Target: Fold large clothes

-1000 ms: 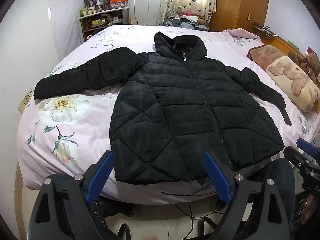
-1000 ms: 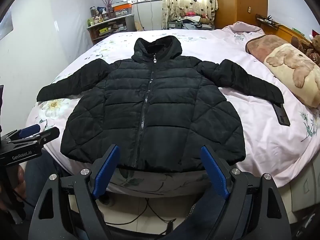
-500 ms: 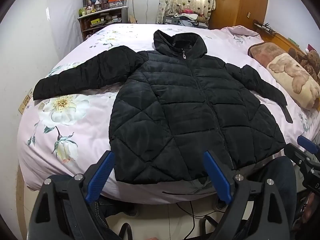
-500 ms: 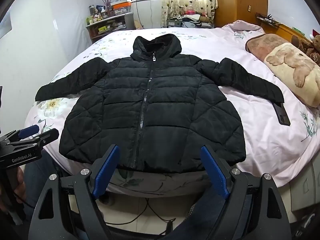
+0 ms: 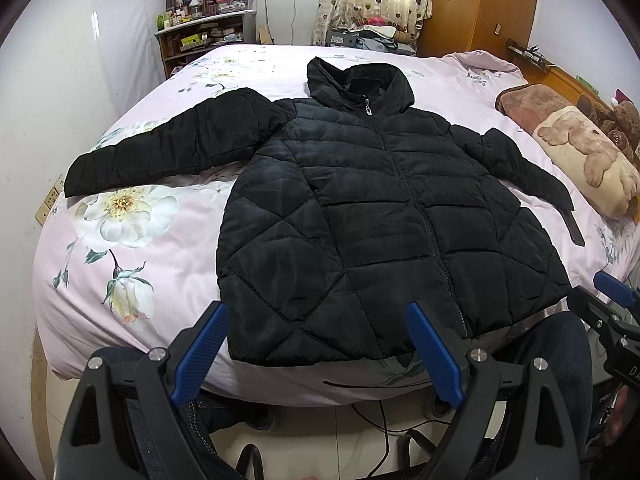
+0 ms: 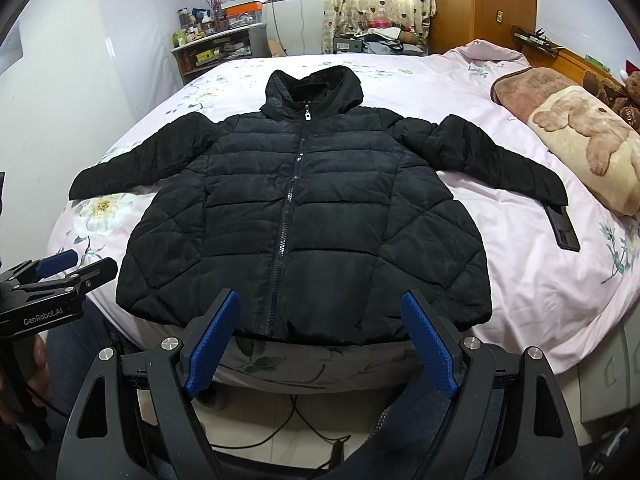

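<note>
Black puffer jacket (image 6: 304,216) lay flat on bed (image 6: 520,280), front up, zipped, hood toward far side, both sleeves spread out sideways, hem at near bed edge. Left claw (image 5: 320,350) hung just off that edge near hem's left half, fingers wide apart, nothing in them. Right claw (image 6: 322,336) sat over middle of hem, also spread wide and empty, not touching fabric. Dark phone (image 6: 562,227) lay by right cuff, bear pillow (image 6: 588,148) just beyond.
</note>
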Demonstrator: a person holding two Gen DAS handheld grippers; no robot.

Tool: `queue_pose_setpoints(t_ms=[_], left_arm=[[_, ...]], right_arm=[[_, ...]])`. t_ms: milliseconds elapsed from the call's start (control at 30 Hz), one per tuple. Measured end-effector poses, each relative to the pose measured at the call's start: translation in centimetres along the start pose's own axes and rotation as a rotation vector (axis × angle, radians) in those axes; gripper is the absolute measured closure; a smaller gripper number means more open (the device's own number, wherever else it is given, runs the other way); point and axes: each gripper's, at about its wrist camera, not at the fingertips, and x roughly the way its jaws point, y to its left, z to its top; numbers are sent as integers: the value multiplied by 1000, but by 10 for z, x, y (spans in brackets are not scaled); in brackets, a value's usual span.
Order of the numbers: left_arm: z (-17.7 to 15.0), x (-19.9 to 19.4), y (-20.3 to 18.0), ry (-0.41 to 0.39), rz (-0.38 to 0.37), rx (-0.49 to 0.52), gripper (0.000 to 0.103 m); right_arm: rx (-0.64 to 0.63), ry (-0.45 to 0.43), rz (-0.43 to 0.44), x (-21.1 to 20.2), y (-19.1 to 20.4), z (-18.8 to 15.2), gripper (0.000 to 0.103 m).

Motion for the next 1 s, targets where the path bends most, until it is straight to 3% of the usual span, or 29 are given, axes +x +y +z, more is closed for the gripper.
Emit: queue_pose_setpoints(t_ms=[1000], left_arm=[[-3, 3, -1, 9, -2, 1, 12]], right_arm=[[-1, 10, -4, 3, 2, -3, 20]])
